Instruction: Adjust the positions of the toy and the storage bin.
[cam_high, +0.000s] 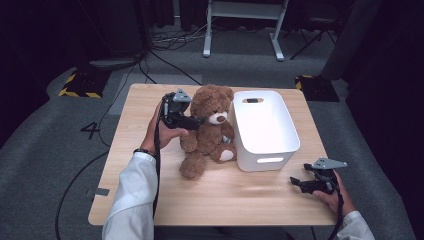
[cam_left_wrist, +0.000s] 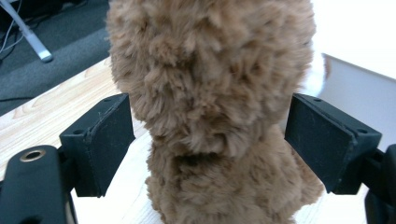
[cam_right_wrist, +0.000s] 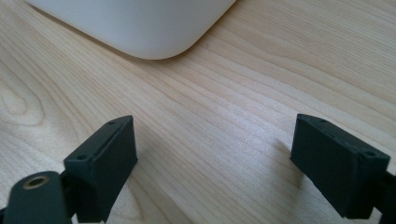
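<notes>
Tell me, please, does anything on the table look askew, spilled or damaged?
Nothing stands out. The bear sits upright against the white bin, which looks intact. The left gripper is open around the bear's head; the right gripper is open above the table.

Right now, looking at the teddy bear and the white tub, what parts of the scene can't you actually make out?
- Teddy bear: in the left gripper view its fur is so close that face and limbs are cut off.
- White tub: its near wall hides part of the floor inside in the high view.
- Left gripper: whether its tips touch the fur is too small to tell in the high view.
- Right gripper: open above bare table.
</notes>
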